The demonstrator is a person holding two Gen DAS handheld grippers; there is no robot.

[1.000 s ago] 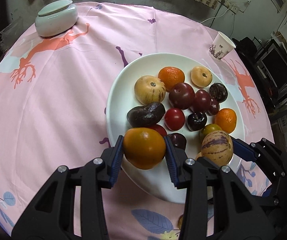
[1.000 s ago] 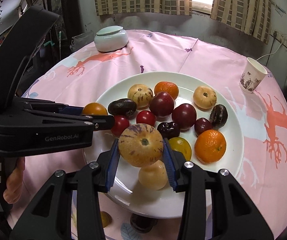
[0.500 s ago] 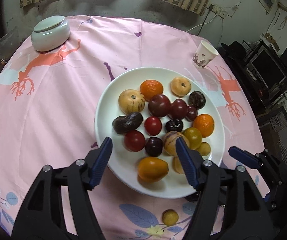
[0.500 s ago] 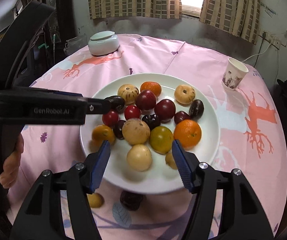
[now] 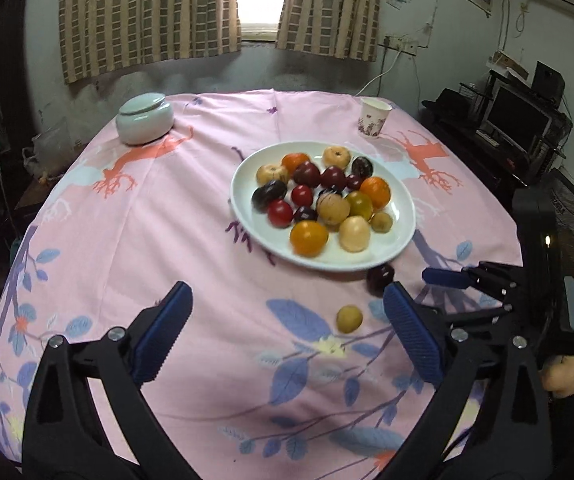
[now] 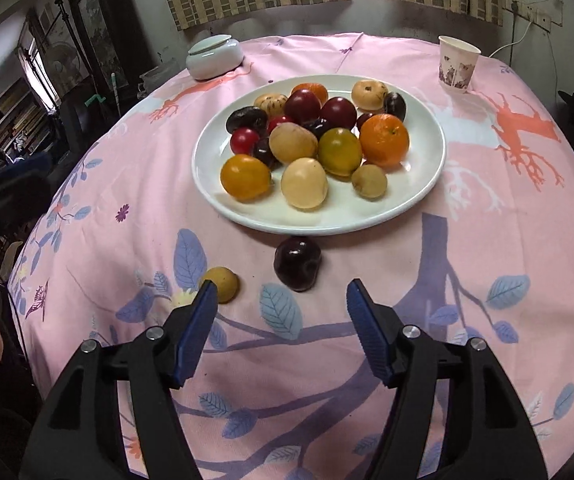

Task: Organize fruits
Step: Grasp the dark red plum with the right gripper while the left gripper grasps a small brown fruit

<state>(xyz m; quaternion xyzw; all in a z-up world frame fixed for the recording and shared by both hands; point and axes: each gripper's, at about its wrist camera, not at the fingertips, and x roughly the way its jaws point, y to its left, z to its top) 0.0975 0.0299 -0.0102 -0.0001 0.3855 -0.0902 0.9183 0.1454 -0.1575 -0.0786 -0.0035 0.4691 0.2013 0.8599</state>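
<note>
A white plate [image 5: 401, 236] [image 6: 415, 204] holds several fruits: oranges, dark plums, red tomatoes and pale striped melons. An orange-yellow fruit [image 5: 308, 237] [image 6: 246, 177] and a striped melon [image 5: 333, 208] [image 6: 293, 143] lie on it. A dark plum [image 5: 379, 279] [image 6: 297, 263] and a small yellow fruit [image 5: 349, 319] [image 6: 222, 283] lie on the cloth in front of the plate. My left gripper [image 5: 287, 328] is open and empty, well back from the plate. My right gripper [image 6: 281, 324] is open and empty, just behind the plum.
A round table carries a pink printed cloth [image 5: 167, 220]. A pale lidded jar [image 5: 145, 118] [image 6: 215, 57] stands at the far left. A paper cup [image 5: 374, 117] [image 6: 458, 64] stands at the far right. Shelves and electronics [image 5: 519, 120] stand right of the table.
Both grippers opened, leaving the orange-yellow fruit and the striped melon on the plate. Both then drew back and up from the plate toward the table's near edge.
</note>
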